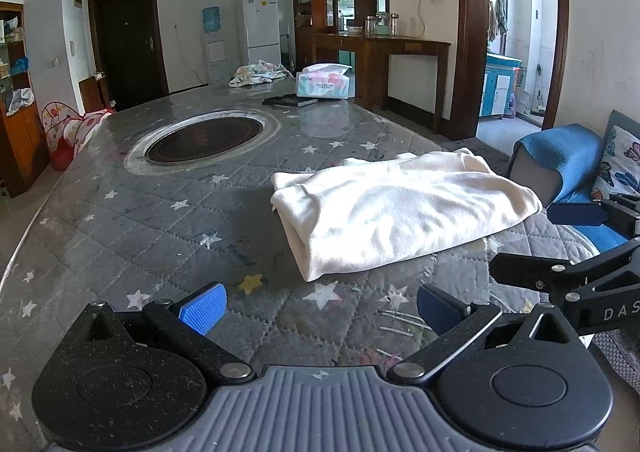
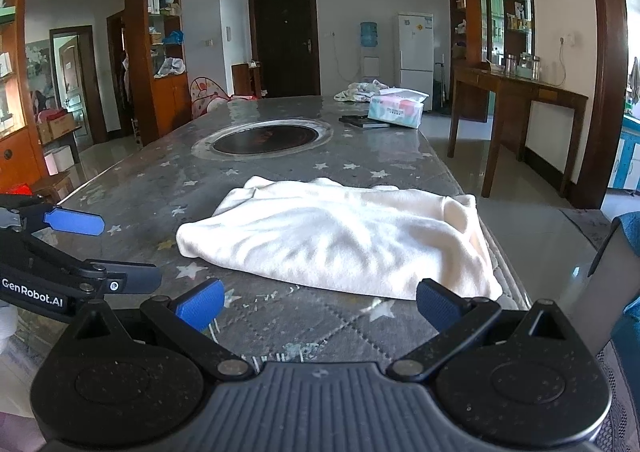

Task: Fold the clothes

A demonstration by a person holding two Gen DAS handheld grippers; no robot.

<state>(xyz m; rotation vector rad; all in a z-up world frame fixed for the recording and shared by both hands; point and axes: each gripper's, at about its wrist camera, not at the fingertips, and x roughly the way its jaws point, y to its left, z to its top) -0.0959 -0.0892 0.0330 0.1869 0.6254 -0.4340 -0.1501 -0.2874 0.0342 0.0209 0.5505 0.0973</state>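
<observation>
The folded cream-white fleece garment is overhanging the table's three-o'clock edge; I'm holding the left gripper and the right gripper released, empty; tugging risks dragging it off.

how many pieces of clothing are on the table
2: a cream garment, folded, lying near the table's close right edge, and a crumpled patterned one at the far end behind the tissue box.

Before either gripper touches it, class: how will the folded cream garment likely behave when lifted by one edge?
The cream garment probably droops and unfolds: its layers lie soft and wrinkled. It looks light, resting flat. One corner nears the table edge, so pushing might slide it off.
</observation>
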